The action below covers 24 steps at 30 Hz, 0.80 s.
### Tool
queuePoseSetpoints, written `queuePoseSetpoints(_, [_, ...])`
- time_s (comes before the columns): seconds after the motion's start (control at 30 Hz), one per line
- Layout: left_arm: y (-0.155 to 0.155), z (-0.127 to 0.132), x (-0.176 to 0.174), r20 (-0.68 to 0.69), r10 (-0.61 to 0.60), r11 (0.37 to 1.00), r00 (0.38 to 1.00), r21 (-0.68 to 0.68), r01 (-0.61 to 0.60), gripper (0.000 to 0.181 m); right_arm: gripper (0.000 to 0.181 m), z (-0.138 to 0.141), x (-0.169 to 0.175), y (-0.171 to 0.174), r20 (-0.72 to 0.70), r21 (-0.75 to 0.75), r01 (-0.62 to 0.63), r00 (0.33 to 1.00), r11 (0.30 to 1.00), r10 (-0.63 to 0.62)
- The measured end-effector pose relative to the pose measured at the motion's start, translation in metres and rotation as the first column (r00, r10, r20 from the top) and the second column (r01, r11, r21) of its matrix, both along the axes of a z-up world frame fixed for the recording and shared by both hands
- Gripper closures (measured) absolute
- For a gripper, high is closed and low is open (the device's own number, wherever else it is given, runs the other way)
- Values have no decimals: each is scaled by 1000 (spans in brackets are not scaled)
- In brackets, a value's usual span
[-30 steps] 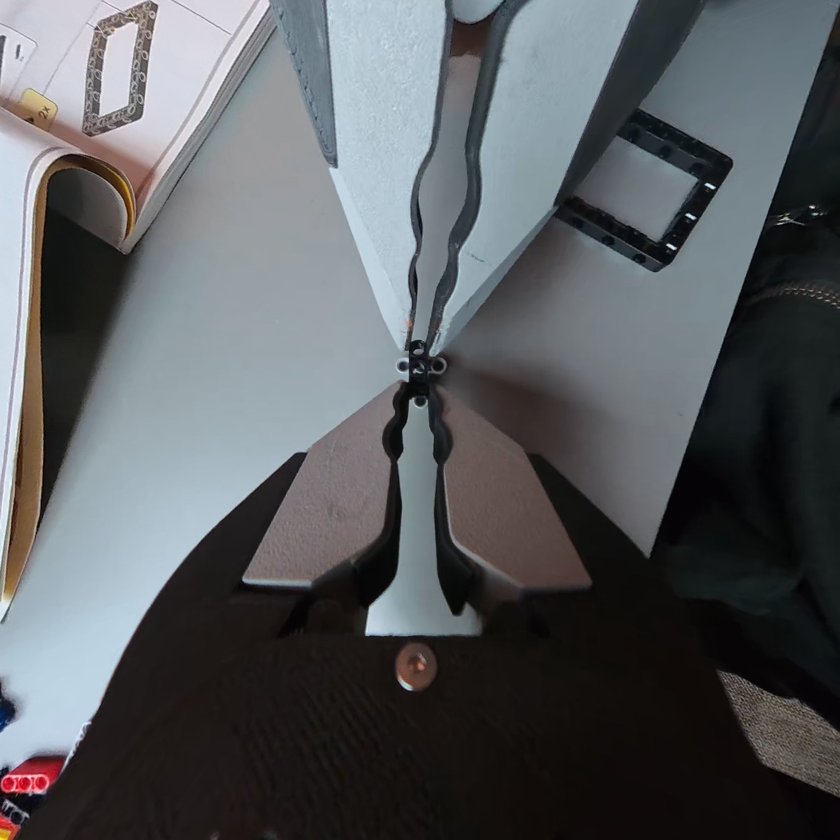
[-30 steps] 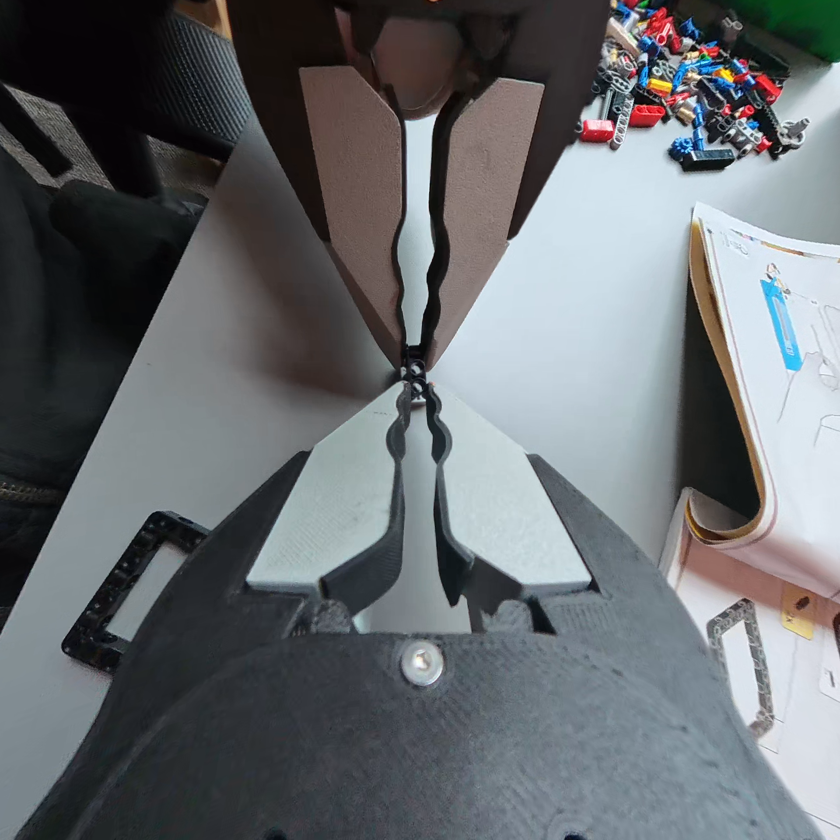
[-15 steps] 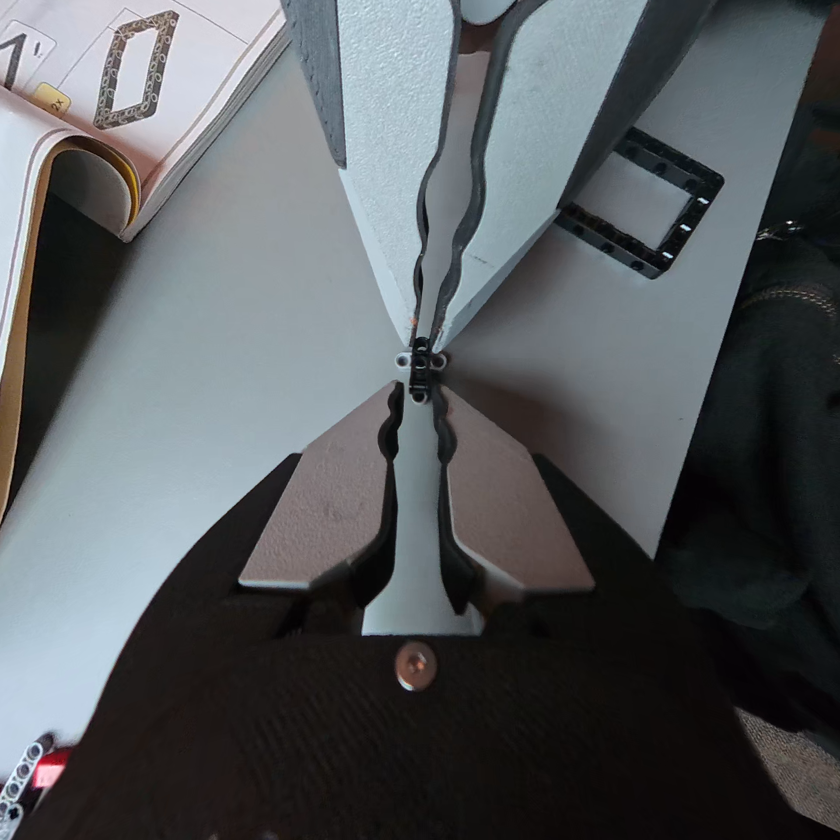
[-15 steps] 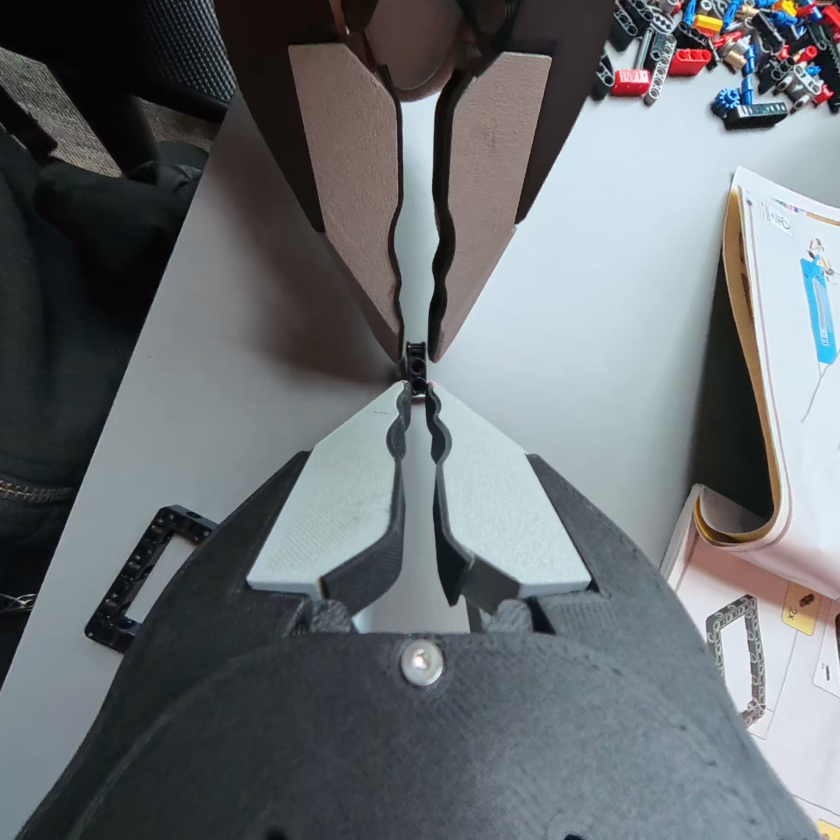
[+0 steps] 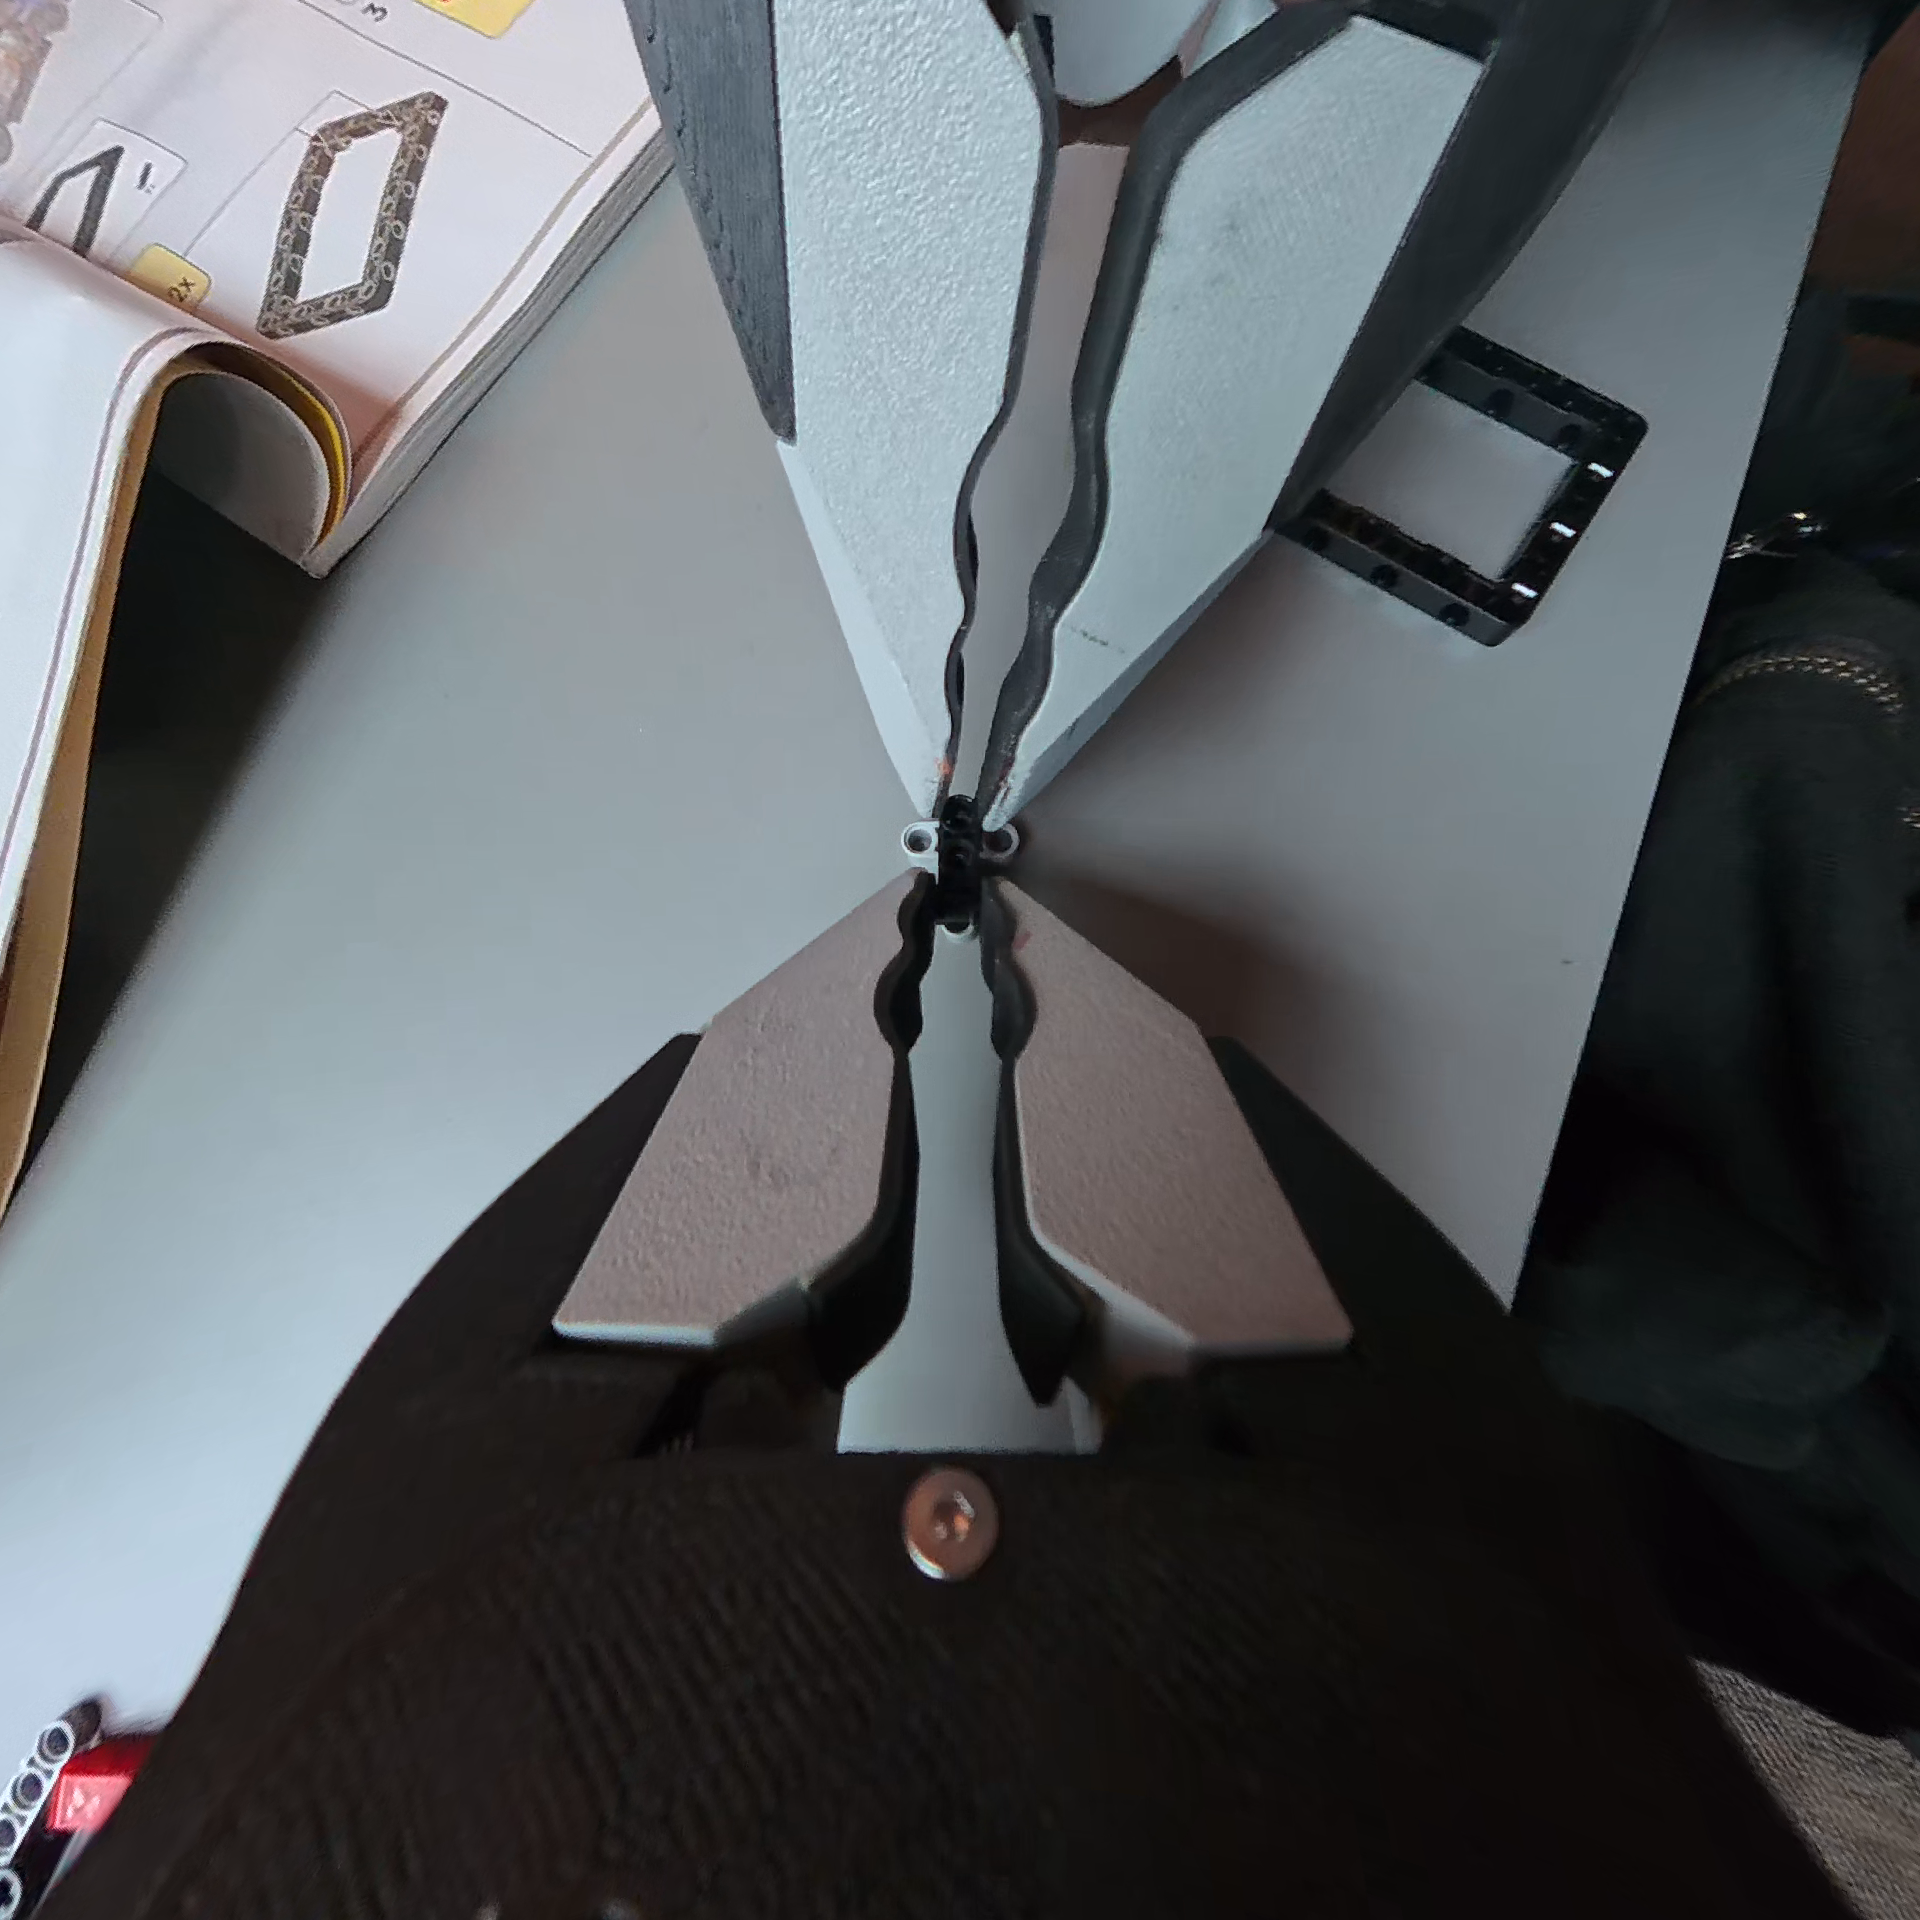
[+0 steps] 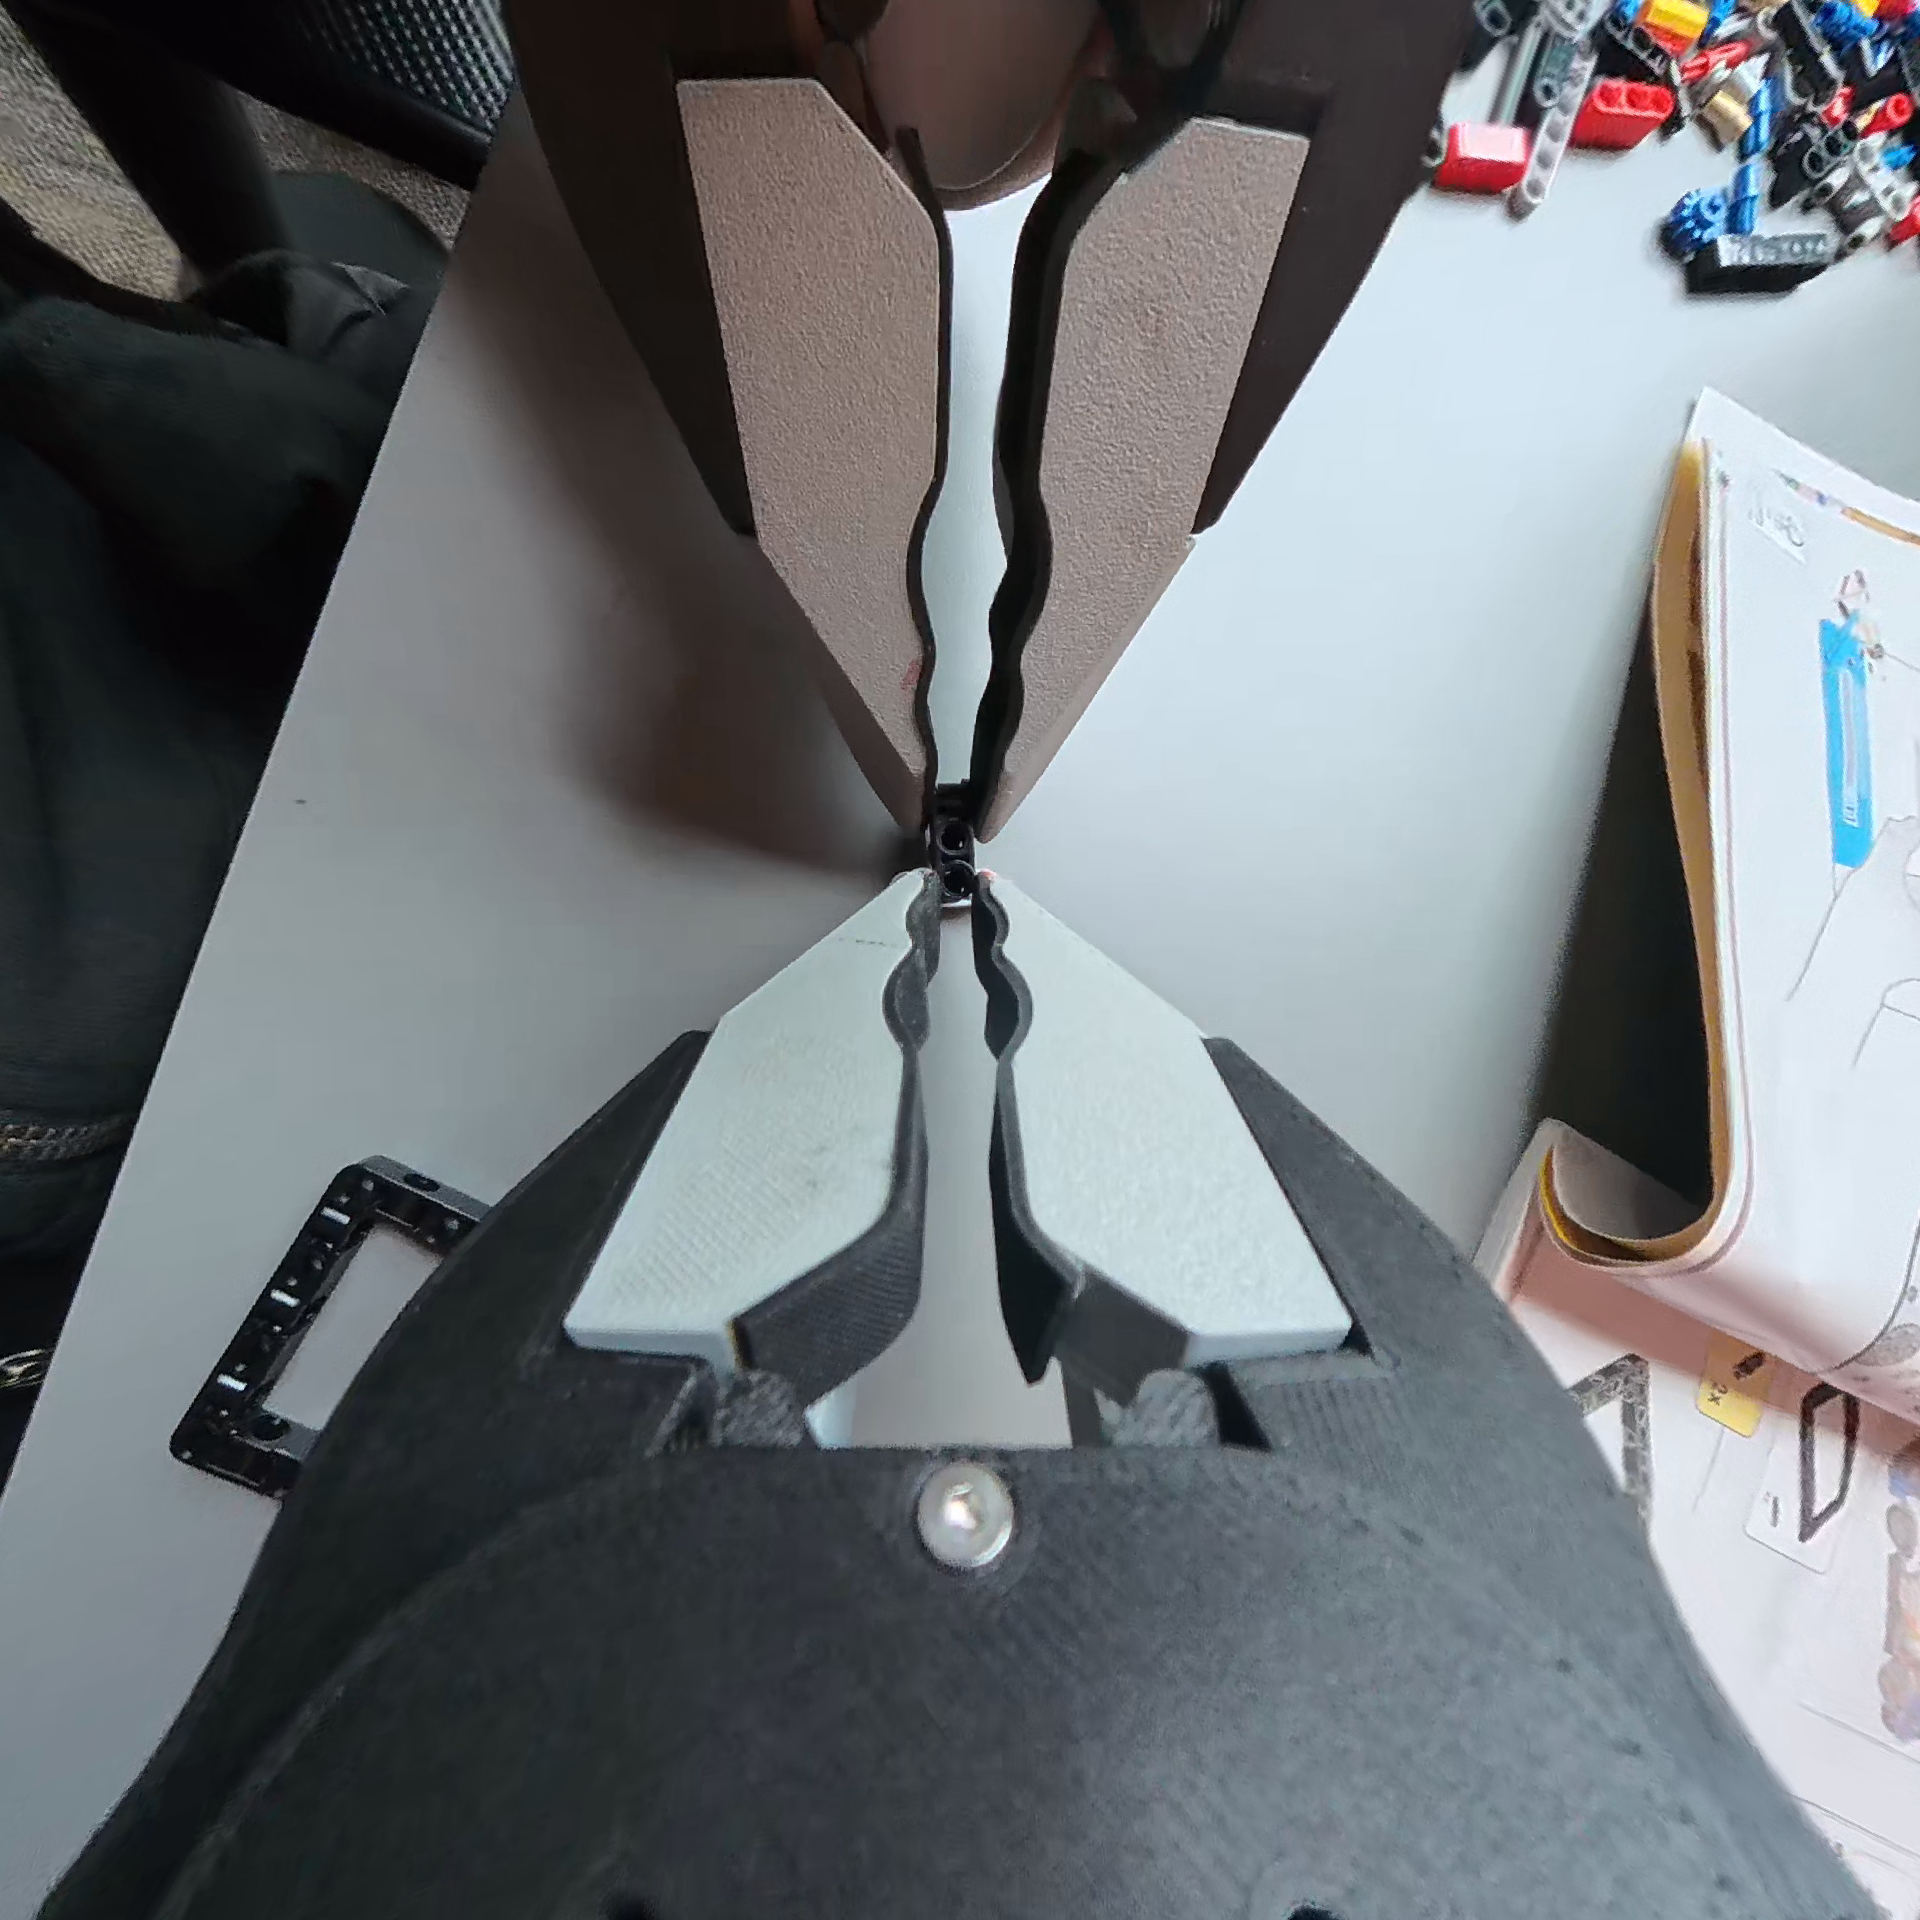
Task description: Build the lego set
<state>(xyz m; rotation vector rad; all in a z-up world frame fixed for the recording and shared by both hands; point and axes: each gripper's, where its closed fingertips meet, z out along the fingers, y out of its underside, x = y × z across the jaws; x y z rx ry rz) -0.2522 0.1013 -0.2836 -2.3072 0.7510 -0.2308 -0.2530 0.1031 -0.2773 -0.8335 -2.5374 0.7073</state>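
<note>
My left gripper point(image 5: 956, 920), with brown fingers, and my right gripper point(image 6: 956, 896), with grey fingers, meet tip to tip above the grey table point(image 5: 468, 831). Both are shut on one small assembly: a black connector point(image 5: 958, 852) crossed by a light grey piece point(image 5: 920, 837). The connector also shows in the right wrist view point(image 6: 954, 834), between the brown tips of the left gripper point(image 6: 954, 800). The right gripper point(image 5: 964, 800) comes in from the top of the left wrist view. A black rectangular frame point(image 5: 1569, 520) lies flat on the table behind the right gripper and also shows in the right wrist view point(image 6: 275, 1320).
An open instruction booklet point(image 5: 312, 208) lies to one side point(image 6: 1818, 831). A pile of several loose coloured pieces point(image 6: 1714, 104) sits far on the table, and a few show at the left wrist view's corner point(image 5: 62, 1766). Dark fabric point(image 6: 156, 520) lies past the table edge. Only a small space, under 4 cm, lies between the two pairs of fingers.
Both grippers stay shut and tip to tip on the small assembly. They have drifted slightly together over the table, so the booklet and the frame have shifted in view.
</note>
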Motion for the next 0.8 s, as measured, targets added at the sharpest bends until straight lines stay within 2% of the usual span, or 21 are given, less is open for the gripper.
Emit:
queuePoseSetpoints(0.2, [-2,-1,-1,30,-38,998,999,-49,39,175,178,-1,0,-1,52,9,-30,998,999,30])
queuePoseSetpoints(0.37, [-2,-1,-1,76,-38,999,996,-23,40,175,178,-2,1,-1,120,53,-40,992,998,33])
queuePoseSetpoints(0.47, [-2,-1,0,63,-46,999,997,-12,47,175,179,-3,1,-1,154,0,-23,988,1000,23])
queuePoseSetpoints(0.6, [-2,-2,0,80,-56,998,995,-32,59,175,178,-3,1,-1,183,89,-55,982,994,38])
queuePoseSetpoints(0.73, [-3,-8,-1,51,-65,997,997,-46,68,175,178,-4,0,-3,190,88,-54,981,995,37])
queuePoseSetpoints(0.8, [-2,-7,-1,83,-51,998,995,-27,53,175,178,-4,0,-3,179,111,-65,983,992,45])
